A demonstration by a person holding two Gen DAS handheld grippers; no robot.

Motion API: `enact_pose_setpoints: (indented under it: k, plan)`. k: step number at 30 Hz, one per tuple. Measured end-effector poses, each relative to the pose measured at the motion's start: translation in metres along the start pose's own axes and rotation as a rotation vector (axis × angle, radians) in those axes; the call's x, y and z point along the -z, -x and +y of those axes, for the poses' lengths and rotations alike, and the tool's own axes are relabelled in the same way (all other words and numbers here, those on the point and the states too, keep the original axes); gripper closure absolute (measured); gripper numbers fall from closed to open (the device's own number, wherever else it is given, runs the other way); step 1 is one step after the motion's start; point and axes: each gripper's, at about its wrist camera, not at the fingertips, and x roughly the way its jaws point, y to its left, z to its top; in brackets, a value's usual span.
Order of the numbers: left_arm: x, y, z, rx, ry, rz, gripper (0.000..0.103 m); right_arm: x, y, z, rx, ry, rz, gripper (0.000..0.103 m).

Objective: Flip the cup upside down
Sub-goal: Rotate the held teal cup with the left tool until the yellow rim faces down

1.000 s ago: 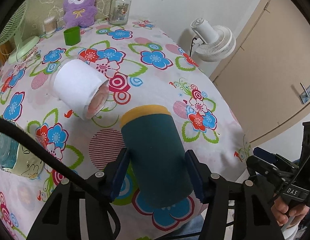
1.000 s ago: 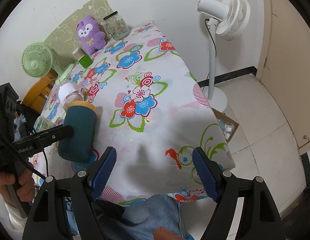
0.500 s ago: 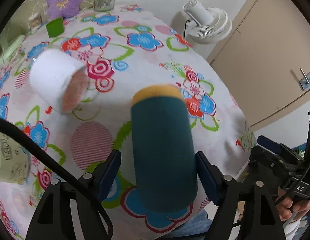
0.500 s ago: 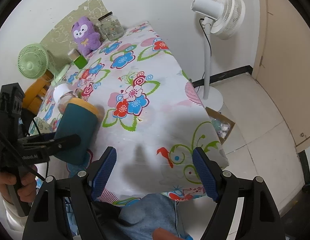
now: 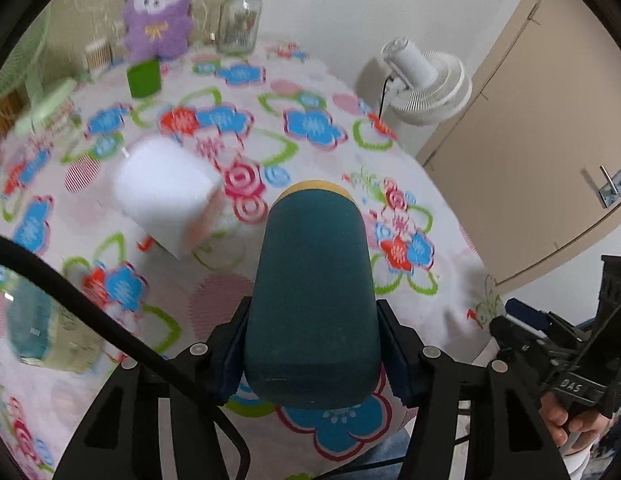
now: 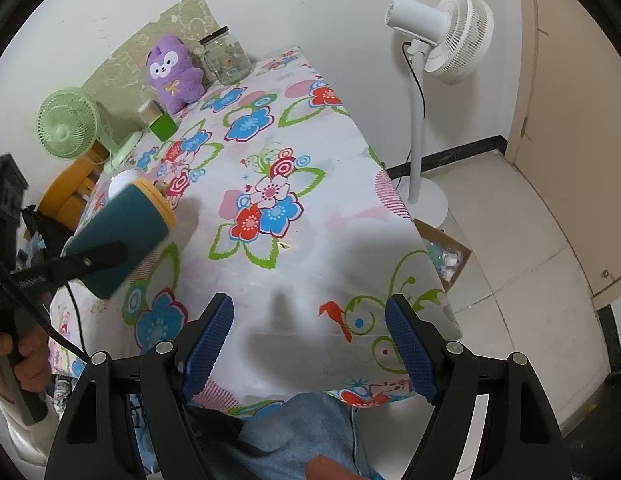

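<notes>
1. Above the table, near its front edge, the left gripper clamps the teal cup, which has tipped from upright to a slant, yellow rim forward.
2. Flip roughly half done.
3. The right gripper hangs released, jaws empty.

the left wrist view looks forward and down from the near edge of the table, close above its flowered cloth, facing the far wall. the right wrist view sits further right and higher, past the near right corner, facing the far left. both share the tabletop, the purple plush toy and the white standing fan.
</notes>
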Motion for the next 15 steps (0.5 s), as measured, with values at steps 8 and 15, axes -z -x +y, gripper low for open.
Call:
enact_pose_setpoints:
  k: [8,15]
  plan:
    - [-0.015,0.045,0.001,-0.036,-0.059,-0.1,0.044,0.0,0.003,0.015,-0.013,0.034,-0.011,0.022]
    - [-0.019,0.062,0.001,-0.061,-0.149,-0.075,0.044,0.0,0.005,0.025,-0.03,0.052,-0.024,0.022]
